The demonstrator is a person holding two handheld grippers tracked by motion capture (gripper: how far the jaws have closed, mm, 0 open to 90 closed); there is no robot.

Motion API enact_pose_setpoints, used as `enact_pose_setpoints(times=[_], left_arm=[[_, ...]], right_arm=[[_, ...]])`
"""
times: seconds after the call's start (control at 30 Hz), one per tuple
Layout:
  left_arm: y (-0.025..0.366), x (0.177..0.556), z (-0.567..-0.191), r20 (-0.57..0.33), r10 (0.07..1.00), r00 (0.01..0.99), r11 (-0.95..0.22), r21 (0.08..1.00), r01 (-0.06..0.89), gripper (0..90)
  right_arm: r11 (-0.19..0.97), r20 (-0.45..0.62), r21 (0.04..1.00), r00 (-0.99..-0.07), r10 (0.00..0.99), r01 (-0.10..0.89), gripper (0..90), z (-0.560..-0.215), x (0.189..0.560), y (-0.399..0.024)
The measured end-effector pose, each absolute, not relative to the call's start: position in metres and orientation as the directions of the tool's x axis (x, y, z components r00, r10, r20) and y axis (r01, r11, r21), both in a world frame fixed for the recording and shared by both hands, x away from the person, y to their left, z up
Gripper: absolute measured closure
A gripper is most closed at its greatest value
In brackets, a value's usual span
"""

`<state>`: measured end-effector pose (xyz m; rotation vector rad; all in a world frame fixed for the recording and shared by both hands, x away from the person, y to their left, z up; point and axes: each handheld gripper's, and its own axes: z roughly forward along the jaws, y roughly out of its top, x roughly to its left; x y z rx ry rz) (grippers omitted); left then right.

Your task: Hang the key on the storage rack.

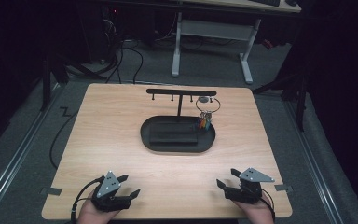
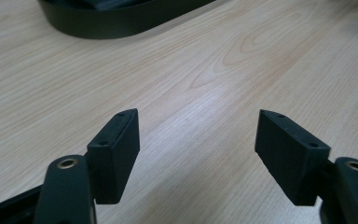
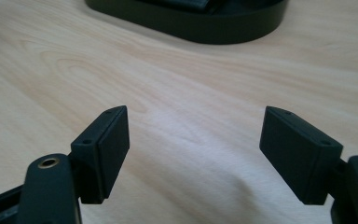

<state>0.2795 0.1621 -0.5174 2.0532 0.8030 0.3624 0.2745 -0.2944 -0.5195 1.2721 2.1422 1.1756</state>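
Pale wood table (image 1: 121, 140) before me: my left gripper (image 1: 127, 185) rests spread wide, nothing held; black tray (image 1: 177, 145) mid-table, keys (image 1: 204, 120) hanging on its rack (image 1: 181, 92); right gripper (image 1: 227, 178) likewise agape. Nothing started yet, I'd judge.

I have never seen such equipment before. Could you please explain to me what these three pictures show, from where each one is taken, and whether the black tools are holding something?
No robot arm here: a person holds a hand tool in each hand, the left gripper and the right gripper, each with two black jaws. The high view looks down from above the person's side onto a wooden table. The other two pictures come from small cameras riding on each gripper, looking along its jaws. In the middle of the table stands a black oval tray with a T-shaped rack rising from it. A key ring with coloured tags hangs from the rack's right end. Both grippers rest near the table's front edge with jaws wide apart, holding nothing.
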Motion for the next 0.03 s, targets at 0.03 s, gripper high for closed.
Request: enact_pose_setpoints(times=[0.03], left_arm=[[0.1627, 0.2793, -0.5173, -0.040, 0.669, 0.742, -0.402, 0.820, 0.407, 31.7]], right_arm=[[0.230, 0.103, 0.809, -0.516, 0.850, 0.541, 24.3, -0.5200, 0.2748, -0.2943]])
